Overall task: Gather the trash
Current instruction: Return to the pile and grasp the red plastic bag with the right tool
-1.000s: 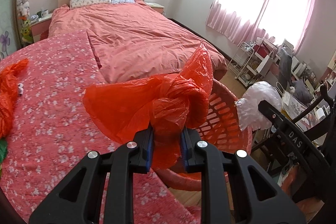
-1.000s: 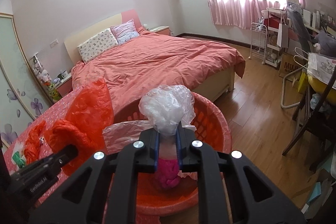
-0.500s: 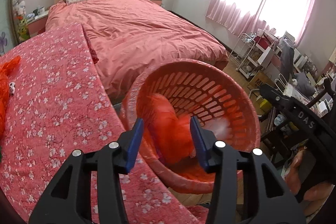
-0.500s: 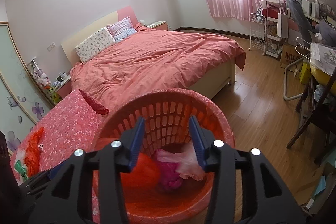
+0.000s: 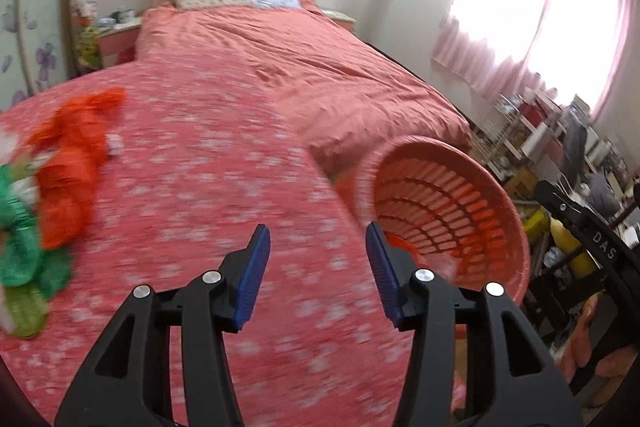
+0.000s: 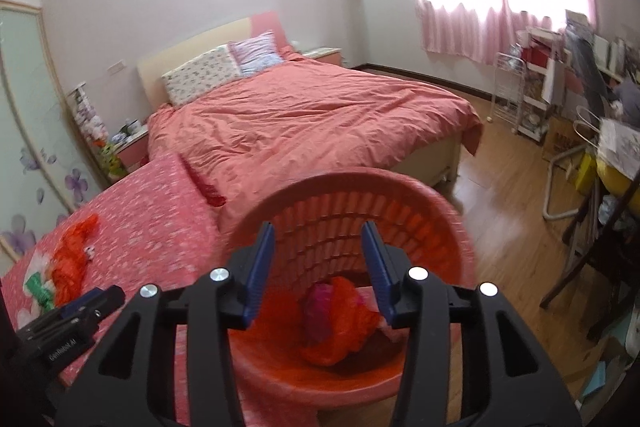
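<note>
My left gripper (image 5: 318, 241) is open and empty over the pink flowered tablecloth (image 5: 208, 187). An orange plastic bag (image 5: 72, 163) and a green bag (image 5: 20, 247) lie on the cloth at its left. The orange slatted basket (image 5: 452, 203) stands right of the table edge. My right gripper (image 6: 318, 241) is open and empty above the basket (image 6: 452, 211). An orange bag (image 6: 344, 323) and a pink bag (image 6: 318, 307) lie inside it. The orange bag on the table (image 6: 72, 263) shows far left there.
A bed with a salmon duvet (image 6: 312, 123) stands behind the table and basket. A white rack (image 6: 512, 91), a chair (image 6: 600, 243) and a cluttered desk are at the right. Wooden floor (image 6: 500, 195) lies beside the basket.
Both grippers opened and dropped their bags, orange and clear, into the basket. The left gripper then swung left over the table, toward the remaining bags.
</note>
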`<state>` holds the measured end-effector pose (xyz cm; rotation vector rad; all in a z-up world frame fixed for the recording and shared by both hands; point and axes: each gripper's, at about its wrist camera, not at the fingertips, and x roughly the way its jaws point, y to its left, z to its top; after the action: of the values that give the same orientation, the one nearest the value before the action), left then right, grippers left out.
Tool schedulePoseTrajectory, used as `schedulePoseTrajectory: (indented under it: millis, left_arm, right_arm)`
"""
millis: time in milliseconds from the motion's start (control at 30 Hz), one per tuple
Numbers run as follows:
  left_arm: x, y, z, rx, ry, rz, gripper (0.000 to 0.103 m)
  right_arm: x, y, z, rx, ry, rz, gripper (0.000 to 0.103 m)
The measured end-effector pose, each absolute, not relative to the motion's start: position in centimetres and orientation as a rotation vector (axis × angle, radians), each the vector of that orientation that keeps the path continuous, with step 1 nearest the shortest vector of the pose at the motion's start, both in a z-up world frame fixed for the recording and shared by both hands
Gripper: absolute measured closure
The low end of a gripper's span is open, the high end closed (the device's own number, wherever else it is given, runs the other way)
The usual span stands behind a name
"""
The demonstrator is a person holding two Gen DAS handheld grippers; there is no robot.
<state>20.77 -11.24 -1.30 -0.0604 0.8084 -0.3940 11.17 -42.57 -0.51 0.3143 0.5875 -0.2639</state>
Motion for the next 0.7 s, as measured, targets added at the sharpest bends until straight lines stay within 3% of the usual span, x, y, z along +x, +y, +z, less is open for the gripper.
schedulePoseTrajectory:
  millis: [100, 700]
  left_arm:
    - [20.0, -7.5, -0.6, -0.072, 0.769, -0.319, 0.046]
    - [17.3, 15.2, 0.0, -0.171, 0.686, 0.121, 0.043]
  right_arm:
    - [11.6, -39.0, 0.0, 0.277, 0.592, -0.198, 0.058]
    - [18.0, -14.7, 0.2, 0.122, 0.661, 0.169, 0.058]
